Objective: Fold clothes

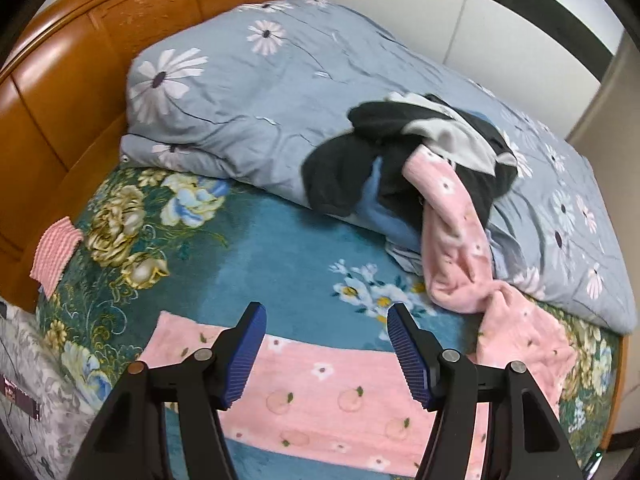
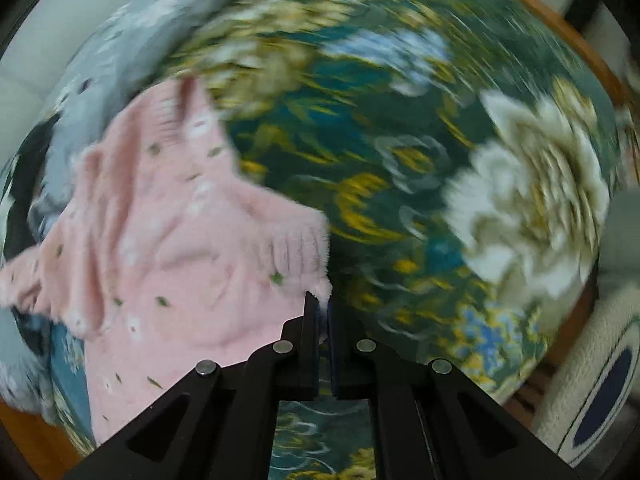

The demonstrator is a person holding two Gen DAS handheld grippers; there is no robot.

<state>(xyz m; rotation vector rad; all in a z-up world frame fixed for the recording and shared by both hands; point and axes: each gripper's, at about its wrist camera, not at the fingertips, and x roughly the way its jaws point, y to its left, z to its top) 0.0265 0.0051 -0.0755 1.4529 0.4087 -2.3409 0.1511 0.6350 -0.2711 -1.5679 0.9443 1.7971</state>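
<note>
- Pink fleece garment (image 1: 320,384) lies on the floral bed cover (image 1: 260,248); one part is flat near the front edge, another trails up to the clothes pile (image 1: 404,160) on the grey quilt (image 1: 260,92).
- Left gripper (image 1: 326,354): fingers wide apart, hovering over the flat part, holding nothing.
- Right gripper (image 2: 323,312): fingers closed, pinching the ribbed cuff (image 2: 300,248). View blurred.
- Handling, judged: light, soft, limp; will sag. Grip at hems or cuffs.
- Long axis of the flat strip runs left to right in the left view.
</note>
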